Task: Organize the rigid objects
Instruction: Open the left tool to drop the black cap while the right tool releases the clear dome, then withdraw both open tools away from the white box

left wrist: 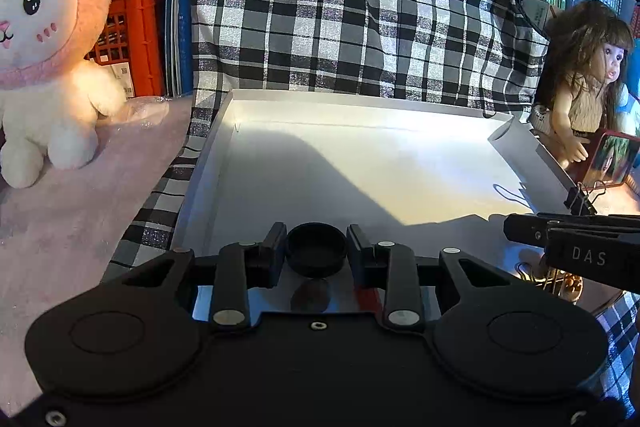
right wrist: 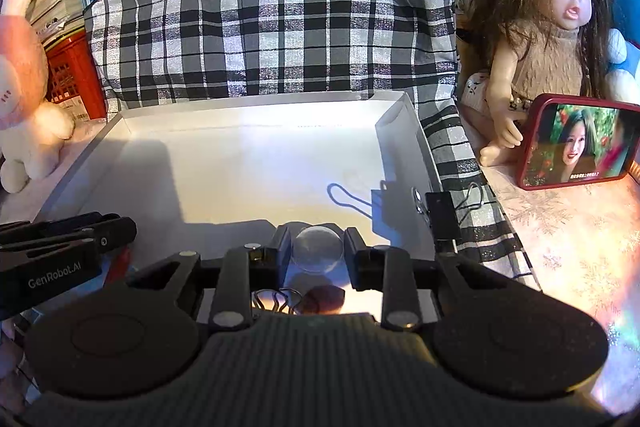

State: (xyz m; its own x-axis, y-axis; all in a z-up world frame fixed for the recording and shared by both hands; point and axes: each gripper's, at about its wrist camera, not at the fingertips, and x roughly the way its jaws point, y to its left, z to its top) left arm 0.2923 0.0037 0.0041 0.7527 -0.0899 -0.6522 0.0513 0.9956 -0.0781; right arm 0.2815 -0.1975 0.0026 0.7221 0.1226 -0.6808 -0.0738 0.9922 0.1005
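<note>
My left gripper (left wrist: 316,251) is shut on a round black cap (left wrist: 316,254), held at the near edge of a shallow white tray (left wrist: 360,171). My right gripper (right wrist: 316,251) is shut on a clear round dome-shaped piece (right wrist: 318,251), also at the near edge of the same white tray (right wrist: 224,167). The right gripper shows at the right edge of the left wrist view (left wrist: 576,247). The left gripper shows at the left edge of the right wrist view (right wrist: 68,243). A black binder clip (right wrist: 442,217) is clipped on the tray's right rim; it also shows in the left wrist view (left wrist: 580,197).
A checked cloth (left wrist: 340,7) hangs behind the tray. A pink plush rabbit (left wrist: 40,47) sits to the left. A doll (right wrist: 548,39) and a red phone (right wrist: 580,143) with a lit screen stand to the right. A red crate (left wrist: 132,35) and books are behind.
</note>
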